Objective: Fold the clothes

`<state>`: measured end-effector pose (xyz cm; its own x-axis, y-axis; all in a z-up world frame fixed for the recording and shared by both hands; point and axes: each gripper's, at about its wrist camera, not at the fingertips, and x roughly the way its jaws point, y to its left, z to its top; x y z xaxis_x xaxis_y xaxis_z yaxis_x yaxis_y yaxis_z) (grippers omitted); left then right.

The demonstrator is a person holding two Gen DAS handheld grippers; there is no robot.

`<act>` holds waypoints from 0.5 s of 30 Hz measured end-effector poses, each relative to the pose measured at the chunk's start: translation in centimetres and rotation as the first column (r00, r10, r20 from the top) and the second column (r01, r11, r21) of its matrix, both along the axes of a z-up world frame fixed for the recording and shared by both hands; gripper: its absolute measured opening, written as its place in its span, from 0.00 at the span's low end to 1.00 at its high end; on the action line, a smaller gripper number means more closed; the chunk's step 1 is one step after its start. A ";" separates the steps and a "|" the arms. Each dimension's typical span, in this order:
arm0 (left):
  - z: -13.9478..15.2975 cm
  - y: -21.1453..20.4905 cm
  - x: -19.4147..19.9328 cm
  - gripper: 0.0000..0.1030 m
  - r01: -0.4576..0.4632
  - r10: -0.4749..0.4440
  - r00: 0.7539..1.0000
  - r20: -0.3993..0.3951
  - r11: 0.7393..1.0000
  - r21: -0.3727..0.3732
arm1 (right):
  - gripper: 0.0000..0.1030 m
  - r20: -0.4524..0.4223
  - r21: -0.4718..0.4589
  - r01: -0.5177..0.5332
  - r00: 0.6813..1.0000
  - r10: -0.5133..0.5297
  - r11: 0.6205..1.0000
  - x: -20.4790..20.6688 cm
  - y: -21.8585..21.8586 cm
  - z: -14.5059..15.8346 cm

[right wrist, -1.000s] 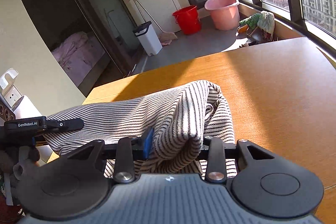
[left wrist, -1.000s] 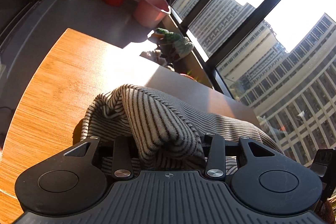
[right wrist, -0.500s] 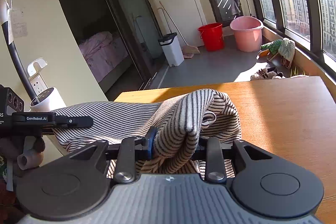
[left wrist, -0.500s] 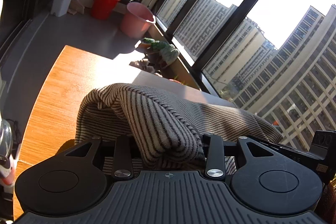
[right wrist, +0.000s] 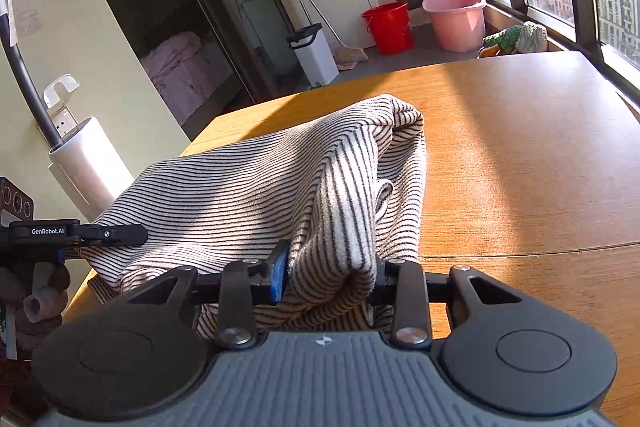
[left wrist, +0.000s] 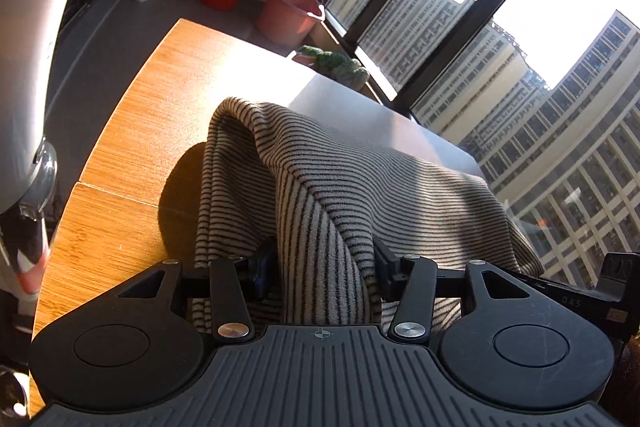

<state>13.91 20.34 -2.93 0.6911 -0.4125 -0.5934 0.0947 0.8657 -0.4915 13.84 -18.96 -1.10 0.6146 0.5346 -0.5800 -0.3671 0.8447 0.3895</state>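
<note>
A cream garment with thin black stripes (left wrist: 304, 187) is held up between both grippers over the wooden table (left wrist: 160, 115). My left gripper (left wrist: 322, 269) is shut on a bunched edge of it; the cloth drapes over the fingers and hides their tips. My right gripper (right wrist: 332, 267) is shut on the other edge of the same garment (right wrist: 248, 187), with a blue pad (right wrist: 278, 273) showing at the left finger. The cloth stretches between the two and its far fold hangs toward the table (right wrist: 520, 155). The left gripper also shows in the right wrist view (right wrist: 76, 233).
A red bucket (right wrist: 388, 27), a pink bucket (right wrist: 456, 17) and a white bin (right wrist: 314, 53) stand on the floor beyond the table. A white cylinder (right wrist: 86, 163) stands by the left wall. Large windows run along the table's window-side edge.
Both grippers have kept hold of the garment, moved with it and tilted down toward the table. The cloth now hangs in a taller fold over the tabletop.
</note>
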 end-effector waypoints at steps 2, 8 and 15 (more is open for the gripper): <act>1.3 0.8 -0.9 0.58 -0.025 0.024 0.999 0.026 0.999 0.025 | 0.44 0.028 -0.037 -0.009 1.000 0.010 0.999 -1.0 -0.4 0.7; 4.2 -0.2 -2.3 0.70 0.064 -0.055 0.996 0.072 0.989 -0.135 | 0.50 0.214 -0.039 0.099 0.973 -0.088 0.994 -1.0 -2.1 4.6; 1.0 -6.1 -1.0 0.73 0.182 -0.184 0.983 -0.027 0.982 -0.056 | 0.23 0.265 -0.111 0.051 0.964 -0.020 0.993 2.9 2.2 5.2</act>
